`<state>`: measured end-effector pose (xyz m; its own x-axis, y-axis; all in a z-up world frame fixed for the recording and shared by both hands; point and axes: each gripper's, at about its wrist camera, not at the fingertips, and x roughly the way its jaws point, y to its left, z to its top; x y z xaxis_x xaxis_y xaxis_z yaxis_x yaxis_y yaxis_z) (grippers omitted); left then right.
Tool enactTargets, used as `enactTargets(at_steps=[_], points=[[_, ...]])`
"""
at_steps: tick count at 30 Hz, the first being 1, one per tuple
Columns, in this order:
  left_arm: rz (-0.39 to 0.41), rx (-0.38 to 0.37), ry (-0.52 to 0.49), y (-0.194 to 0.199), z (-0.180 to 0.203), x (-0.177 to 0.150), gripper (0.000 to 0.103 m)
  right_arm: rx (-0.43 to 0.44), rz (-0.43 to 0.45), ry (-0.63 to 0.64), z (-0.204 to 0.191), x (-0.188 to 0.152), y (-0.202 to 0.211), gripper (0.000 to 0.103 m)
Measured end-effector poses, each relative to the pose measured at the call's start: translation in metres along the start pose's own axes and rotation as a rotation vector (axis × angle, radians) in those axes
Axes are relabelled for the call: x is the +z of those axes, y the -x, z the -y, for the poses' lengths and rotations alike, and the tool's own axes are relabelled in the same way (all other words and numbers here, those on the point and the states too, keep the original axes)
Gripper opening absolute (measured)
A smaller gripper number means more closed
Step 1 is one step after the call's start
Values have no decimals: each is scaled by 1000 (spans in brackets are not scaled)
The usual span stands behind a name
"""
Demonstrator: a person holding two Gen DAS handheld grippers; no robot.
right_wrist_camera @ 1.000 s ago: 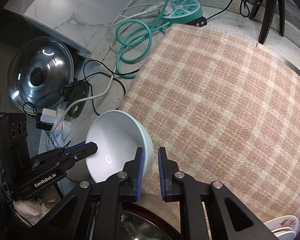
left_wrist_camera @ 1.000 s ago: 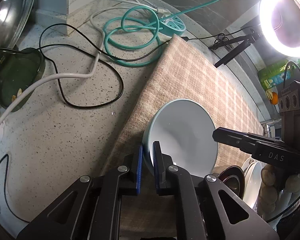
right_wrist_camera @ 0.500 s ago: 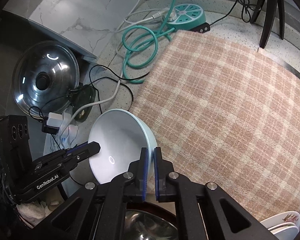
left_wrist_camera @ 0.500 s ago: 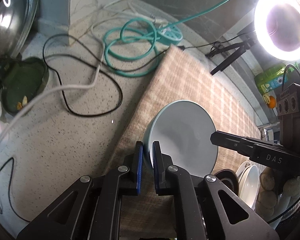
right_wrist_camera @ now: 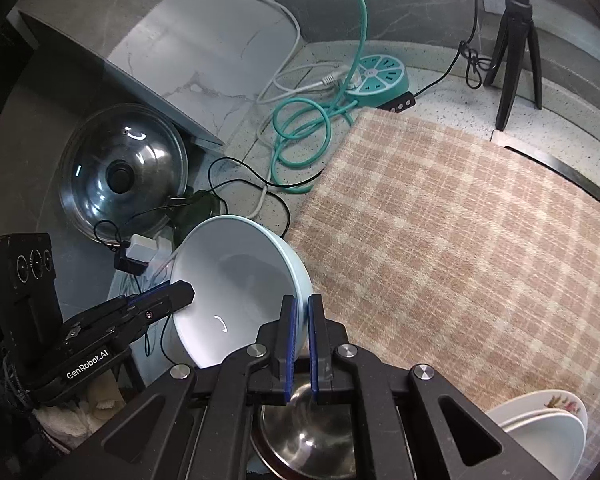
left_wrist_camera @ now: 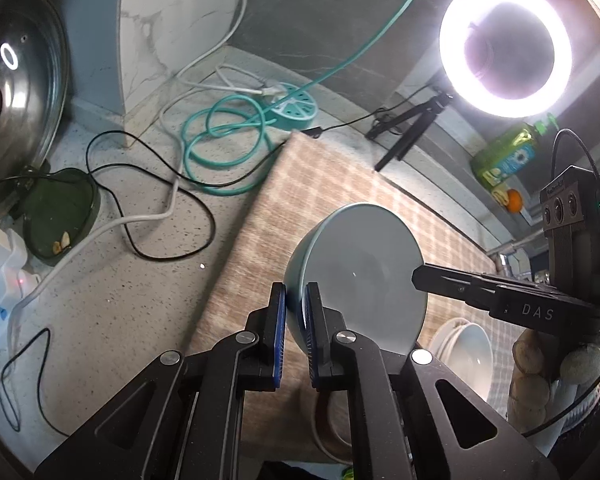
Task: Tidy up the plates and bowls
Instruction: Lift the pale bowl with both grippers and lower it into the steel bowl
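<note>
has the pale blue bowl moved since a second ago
Yes. The pale blue bowl, pinched by the left gripper and right gripper, has lifted off the plaid mat, which now looks farther below.

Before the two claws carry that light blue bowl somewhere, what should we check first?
1. Left claw shut on the light blue bowl rim: ok.
2. Right claw shut on the opposite rim: ok.
3. Bowl empty inside: ok.
4. Bowl level: not ok, it is tilted.
5. Plaid mat has bare room for setting it down: ok.
6. Bowl clear of the steel bowl below it: cannot tell.
</note>
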<state>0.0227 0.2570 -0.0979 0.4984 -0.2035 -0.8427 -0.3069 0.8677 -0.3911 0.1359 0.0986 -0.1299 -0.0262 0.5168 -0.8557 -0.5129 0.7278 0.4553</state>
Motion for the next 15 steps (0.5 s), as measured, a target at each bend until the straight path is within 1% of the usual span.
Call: enactTargets(at_steps=[9,15], points=[[-30,-31,-31,8,28,-27,7,-21,24,7,4,-30,37,6],[-62,-35,-52,7,41,-47,7,-33,13,-10,13,-56,46,6]])
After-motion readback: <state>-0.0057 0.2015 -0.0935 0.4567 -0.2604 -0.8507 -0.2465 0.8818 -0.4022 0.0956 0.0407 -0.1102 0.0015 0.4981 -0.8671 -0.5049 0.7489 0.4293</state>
